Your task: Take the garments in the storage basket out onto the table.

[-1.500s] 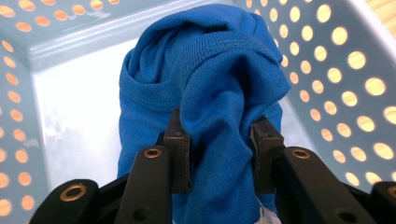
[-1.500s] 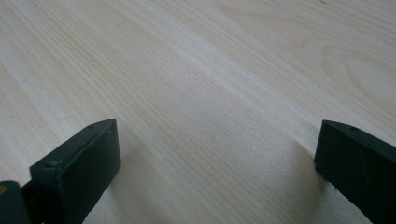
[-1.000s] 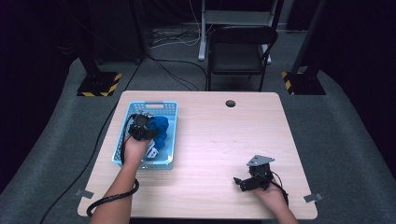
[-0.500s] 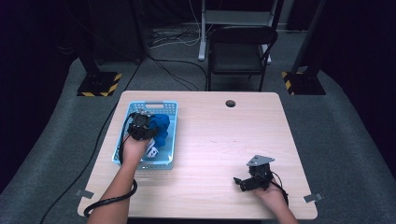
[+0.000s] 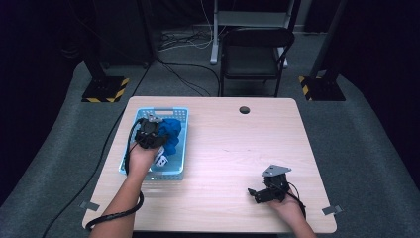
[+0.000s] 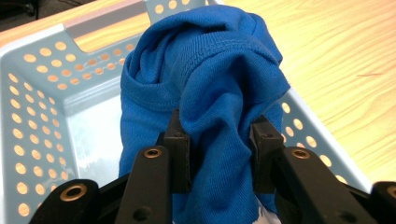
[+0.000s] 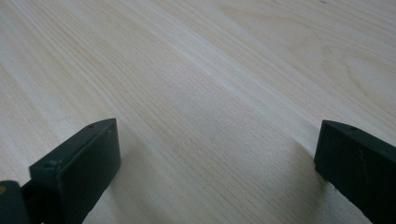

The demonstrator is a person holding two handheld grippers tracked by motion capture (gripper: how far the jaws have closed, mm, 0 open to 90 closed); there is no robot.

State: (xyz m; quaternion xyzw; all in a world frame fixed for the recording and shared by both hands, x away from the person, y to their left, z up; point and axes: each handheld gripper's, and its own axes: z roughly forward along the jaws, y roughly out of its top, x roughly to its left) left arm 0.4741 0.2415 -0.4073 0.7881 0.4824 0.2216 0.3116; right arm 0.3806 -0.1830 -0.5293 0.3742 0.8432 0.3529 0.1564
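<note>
A bunched blue knit cloth [image 6: 205, 93] is gripped between the left gripper's [image 6: 218, 140] jaws above the perforated light-blue plastic basket [image 5: 130, 144] at the light wooden bench's [image 5: 237, 163] nine o'clock, probably for lifting out, while the right gripper [image 5: 255, 193] is rested at five o'clock, jaws spread wide and empty.

Basket [image 5: 176, 173] sits on table [image 5: 237, 148], left side. Cloth [image 5: 171, 133] bunched in basket's far half w/ left gripper [image 5: 148, 133] over it, jaws either side of a fold [image 6: 219, 140]. Right gripper [image 5: 257, 194] rests on table near front-right, well apart from basket. Chair [image 5: 255, 54] behind table's far edge.
</note>
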